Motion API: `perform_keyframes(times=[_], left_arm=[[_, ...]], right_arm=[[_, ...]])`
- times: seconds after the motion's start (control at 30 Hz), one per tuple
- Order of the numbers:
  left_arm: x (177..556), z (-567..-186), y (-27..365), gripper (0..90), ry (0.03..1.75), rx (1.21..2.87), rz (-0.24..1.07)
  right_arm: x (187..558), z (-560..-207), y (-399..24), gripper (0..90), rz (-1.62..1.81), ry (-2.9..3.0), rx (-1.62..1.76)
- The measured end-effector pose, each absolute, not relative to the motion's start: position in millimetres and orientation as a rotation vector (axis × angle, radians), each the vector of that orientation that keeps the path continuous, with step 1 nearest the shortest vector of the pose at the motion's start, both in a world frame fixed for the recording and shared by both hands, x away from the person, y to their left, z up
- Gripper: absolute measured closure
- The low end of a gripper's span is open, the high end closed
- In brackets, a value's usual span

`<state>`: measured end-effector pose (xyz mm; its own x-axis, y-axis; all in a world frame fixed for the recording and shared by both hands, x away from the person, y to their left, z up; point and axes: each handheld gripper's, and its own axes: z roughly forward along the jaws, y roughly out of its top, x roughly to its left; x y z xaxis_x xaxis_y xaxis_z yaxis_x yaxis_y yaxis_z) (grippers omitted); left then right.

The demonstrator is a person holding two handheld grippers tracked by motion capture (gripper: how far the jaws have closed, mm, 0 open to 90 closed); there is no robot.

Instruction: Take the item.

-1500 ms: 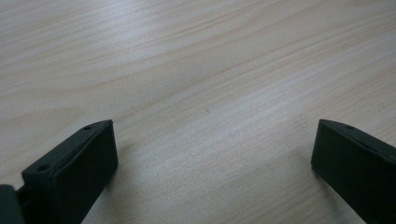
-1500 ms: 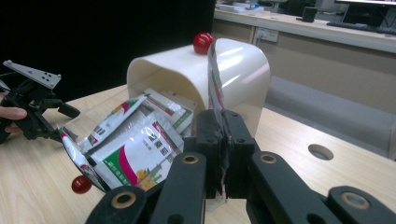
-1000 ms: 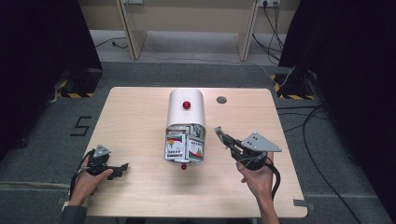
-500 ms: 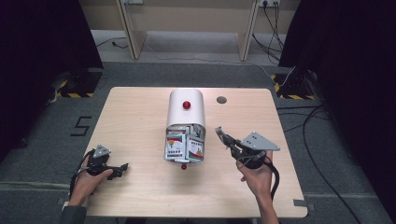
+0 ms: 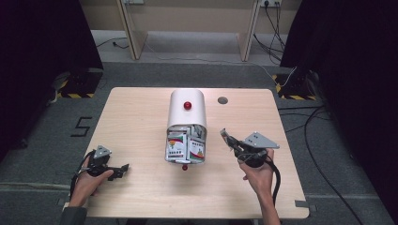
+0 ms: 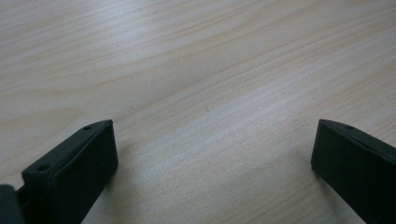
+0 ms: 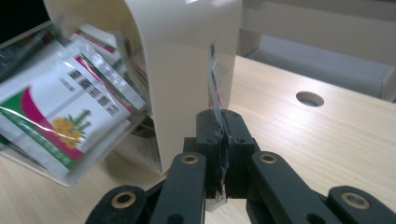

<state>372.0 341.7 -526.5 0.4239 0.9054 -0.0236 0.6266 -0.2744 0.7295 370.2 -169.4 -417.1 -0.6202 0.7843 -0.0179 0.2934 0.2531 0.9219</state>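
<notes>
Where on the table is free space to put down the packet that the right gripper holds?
Bare wood lies right of the white box, from the round hole to the table edge, and left of the box, above the left gripper. The box's open front is crowded with packets. The right gripper clamps a thin packet.

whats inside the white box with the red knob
The white box holds printed sachets, white and green with red, leaning out of its open front. Its curved top covers the back, so how many lie deeper inside cannot be seen.
</notes>
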Motion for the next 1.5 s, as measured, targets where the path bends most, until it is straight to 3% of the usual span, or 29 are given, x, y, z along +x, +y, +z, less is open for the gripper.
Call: perform_keyframes(times=[0.83,1.5], left_arm=[[372,-526,342,0.0,1.289,2.011,0.531],[372,-526,342,0.0,1.29,2.009,0.531]], right_arm=[[400,-466,-180,87.2,1.236,2.147,1.128],[408,-482,-177,86.9,1.217,2.188,1.166]])
